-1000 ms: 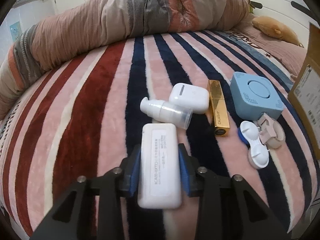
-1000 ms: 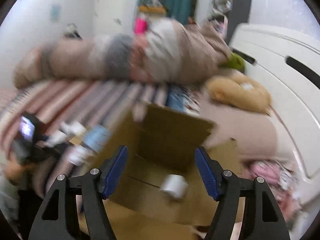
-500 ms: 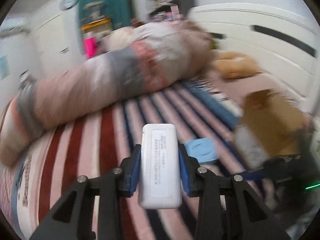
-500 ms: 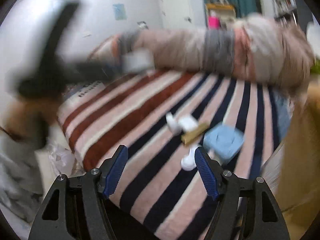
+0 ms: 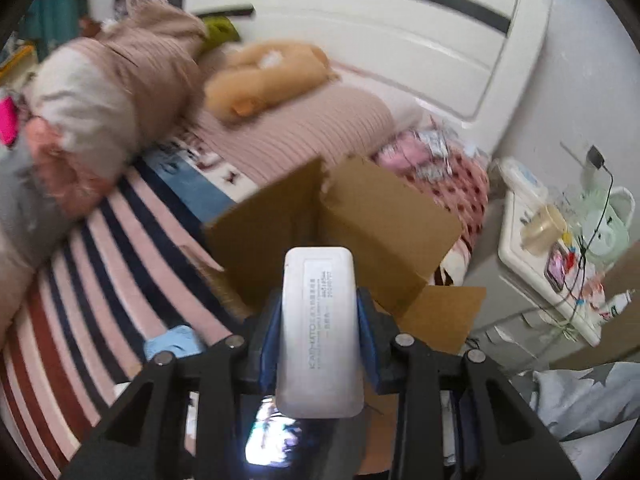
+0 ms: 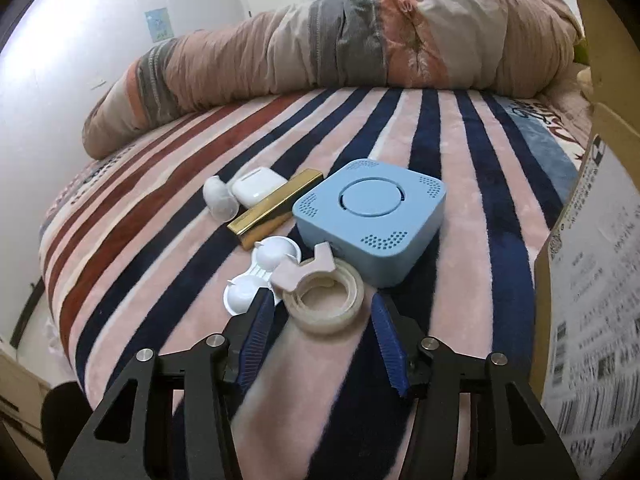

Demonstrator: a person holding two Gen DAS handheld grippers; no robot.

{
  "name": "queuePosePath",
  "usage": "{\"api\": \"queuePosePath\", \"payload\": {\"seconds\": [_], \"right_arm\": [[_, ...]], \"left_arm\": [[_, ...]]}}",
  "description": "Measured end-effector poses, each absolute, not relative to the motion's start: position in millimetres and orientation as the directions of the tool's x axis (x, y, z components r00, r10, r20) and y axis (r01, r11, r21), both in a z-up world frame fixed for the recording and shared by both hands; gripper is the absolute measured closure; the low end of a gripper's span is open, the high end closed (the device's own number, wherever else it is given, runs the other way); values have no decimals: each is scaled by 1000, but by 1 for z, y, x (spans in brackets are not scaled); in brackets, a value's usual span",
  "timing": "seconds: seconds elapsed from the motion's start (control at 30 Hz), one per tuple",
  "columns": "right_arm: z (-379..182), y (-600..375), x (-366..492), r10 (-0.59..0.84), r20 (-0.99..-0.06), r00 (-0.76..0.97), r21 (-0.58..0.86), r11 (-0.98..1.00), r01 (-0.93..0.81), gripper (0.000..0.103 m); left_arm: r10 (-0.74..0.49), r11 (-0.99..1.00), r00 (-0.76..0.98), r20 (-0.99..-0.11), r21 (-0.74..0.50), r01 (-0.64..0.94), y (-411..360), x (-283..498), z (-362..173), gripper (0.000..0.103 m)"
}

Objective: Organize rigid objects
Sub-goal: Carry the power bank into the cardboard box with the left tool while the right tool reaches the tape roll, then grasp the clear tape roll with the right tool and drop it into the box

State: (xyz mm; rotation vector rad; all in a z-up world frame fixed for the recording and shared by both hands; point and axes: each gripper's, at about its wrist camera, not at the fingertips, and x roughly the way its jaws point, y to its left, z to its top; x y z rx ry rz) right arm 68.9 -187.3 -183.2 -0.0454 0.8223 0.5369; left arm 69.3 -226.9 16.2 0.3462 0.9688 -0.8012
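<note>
Swinging away from the striped blanket (image 5: 92,280), our left tool (image 5: 318,332) now faces the open cardboard box (image 5: 360,216), clamped on the white power bank (image 5: 318,320). Our right tool (image 6: 320,344) has dropped low, fingers spread wide just before the tape roll (image 6: 324,304) on the bed.

In the right wrist view, the clear roll of tape in its pink dispenser (image 6: 323,300) lies at lower centre on the striped plush bed (image 6: 472,184), between the fingers of the right gripper (image 6: 320,344). The pale blue square plastic box (image 6: 372,220) sits just behind it. The white plastic contact lens case (image 6: 260,276) lies left of the tape; the gold rectangular tube (image 6: 276,208), white earbud case (image 6: 258,190) and small translucent bottle (image 6: 220,200) lie further back left. The brown cardboard box (image 6: 592,280) fills the right edge.

In the left wrist view, the white rectangular power bank (image 5: 318,332) sits between the left gripper's (image 5: 318,344) fingers at lower centre, before the cardboard box (image 5: 360,216).
</note>
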Motion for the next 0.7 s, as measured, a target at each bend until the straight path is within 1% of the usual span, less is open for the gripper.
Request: {"api": "queuePosePath", "payload": {"seconds": [0.07, 0.1, 0.13, 0.17, 0.2, 0.33, 0.4, 0.47, 0.5, 0.6, 0.7], "right_arm": [[-182, -186, 71, 443, -711, 546, 172, 863, -476, 66], [-183, -186, 71, 443, -712, 545, 169, 861, -479, 66], [-182, -185, 71, 441, -712, 547, 164, 861, -481, 66], [-182, -184, 69, 439, -711, 549, 158, 861, -484, 66], [-181, -184, 69, 439, -710, 550, 155, 860, -486, 66], [-178, -181, 65, 438, -706, 556, 137, 855, -500, 66], [-175, -179, 61, 451, -702, 552, 139, 846, -514, 66], [-167, -177, 55, 469, -693, 548, 138, 832, -538, 66], [-164, -175, 53, 473, -689, 549, 134, 827, -546, 66], [-145, -173, 41, 505, -677, 535, 138, 802, -581, 66], [-119, -172, 25, 554, -653, 517, 133, 755, -642, 66]], "left_arm": [[-417, 672, 272, -867, -92, 735, -237, 78, 6, 71], [-406, 680, 266, -874, -95, 727, -239, 82, 4, 66], [-397, 690, 265, -879, -96, 717, -239, 85, 2, 60], [-392, 701, 271, -879, -95, 706, -239, 88, 3, 48], [-394, 706, 280, -875, -93, 702, -237, 89, 4, 41], [-421, 711, 304, -854, -103, 695, -221, 86, 16, 37], [-445, 723, 336, -830, -111, 682, -206, 84, 26, 33], [-465, 743, 387, -796, -113, 660, -181, 80, 40, 31], [-464, 760, 418, -781, -109, 641, -167, 78, 46, 28], [-405, 844, 545, -734, -71, 532, -110, 74, 56, 22], [-329, 912, 619, -714, -69, 405, -49, 69, 45, 18]]}}
